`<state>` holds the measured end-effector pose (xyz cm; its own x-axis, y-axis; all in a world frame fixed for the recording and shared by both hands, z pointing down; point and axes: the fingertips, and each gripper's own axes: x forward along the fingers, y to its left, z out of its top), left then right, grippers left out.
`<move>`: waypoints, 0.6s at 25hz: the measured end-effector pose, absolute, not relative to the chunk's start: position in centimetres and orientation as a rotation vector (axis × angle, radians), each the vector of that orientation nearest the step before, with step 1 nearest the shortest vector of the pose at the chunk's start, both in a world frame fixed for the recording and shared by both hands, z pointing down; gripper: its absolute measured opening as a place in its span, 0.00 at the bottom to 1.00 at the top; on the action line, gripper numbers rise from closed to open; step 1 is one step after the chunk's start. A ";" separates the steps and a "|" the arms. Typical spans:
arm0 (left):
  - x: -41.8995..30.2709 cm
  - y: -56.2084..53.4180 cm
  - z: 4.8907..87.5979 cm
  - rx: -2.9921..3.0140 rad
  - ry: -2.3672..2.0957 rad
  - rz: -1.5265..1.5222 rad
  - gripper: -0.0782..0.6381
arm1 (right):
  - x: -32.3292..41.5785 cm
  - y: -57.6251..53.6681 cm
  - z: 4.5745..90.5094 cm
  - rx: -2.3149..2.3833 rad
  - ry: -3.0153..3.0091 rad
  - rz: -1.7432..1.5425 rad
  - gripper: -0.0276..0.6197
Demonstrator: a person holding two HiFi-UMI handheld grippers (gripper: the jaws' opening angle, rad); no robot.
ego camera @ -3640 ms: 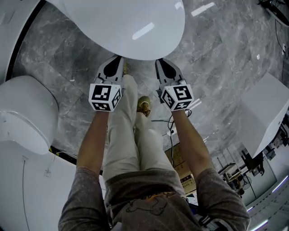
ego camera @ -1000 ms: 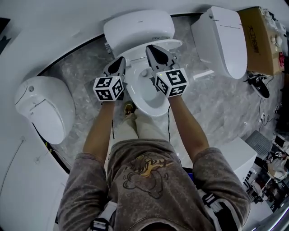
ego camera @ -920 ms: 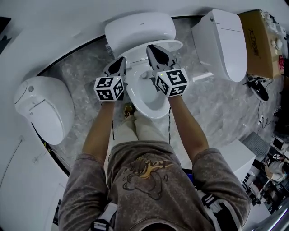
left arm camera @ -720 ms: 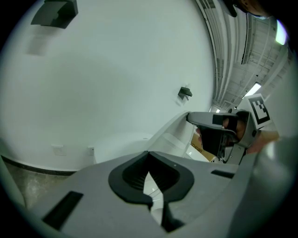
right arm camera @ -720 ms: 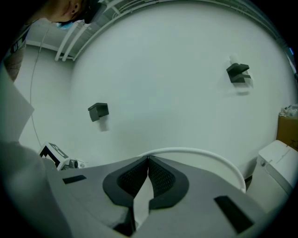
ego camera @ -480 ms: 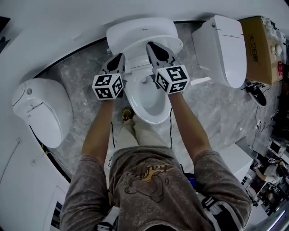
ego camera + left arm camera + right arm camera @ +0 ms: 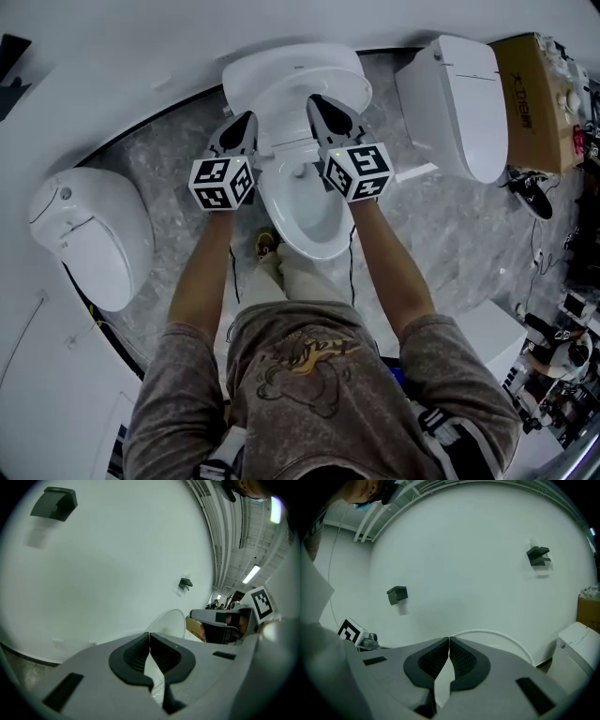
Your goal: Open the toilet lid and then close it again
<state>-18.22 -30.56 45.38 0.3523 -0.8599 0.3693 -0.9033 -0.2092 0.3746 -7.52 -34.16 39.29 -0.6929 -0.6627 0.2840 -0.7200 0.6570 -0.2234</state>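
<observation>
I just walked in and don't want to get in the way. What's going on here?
A person stands over the middle toilet with a handheld gripper in each hand. Its lid is raised and leans back toward the wall, so the bowl is exposed. The left gripper and right gripper are both shut and empty, pointing at the lid; whether they touch it isn't clear. The lid has not yet been closed.
</observation>
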 end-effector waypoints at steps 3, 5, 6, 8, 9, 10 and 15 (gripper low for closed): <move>-17.7 -30.7 44.7 2.122 -1.501 0.105 0.20 | -7.3 -33.8 38.6 1.143 -2.702 0.474 0.09; -17.3 -31.1 44.4 2.144 -1.478 0.108 0.32 | -7.1 -33.6 38.3 1.146 -2.704 0.469 0.09; -17.2 -31.3 44.4 2.155 -1.469 0.114 0.35 | -7.0 -33.4 38.2 1.147 -2.704 0.466 0.09; -17.0 -32.0 44.5 2.176 -1.449 0.135 0.39 | -6.8 -33.1 38.0 1.149 -2.701 0.463 0.09; -16.8 -32.5 44.7 2.184 -1.436 0.149 0.40 | -6.6 -32.9 38.0 1.152 -2.699 0.462 0.09; -16.7 -33.0 45.0 2.190 -1.424 0.162 0.40 | -6.4 -32.8 38.0 1.155 -2.697 0.461 0.09; -16.5 -34.9 46.4 2.183 -1.385 0.199 0.40 | -5.6 -31.8 38.1 1.176 -2.682 0.466 0.09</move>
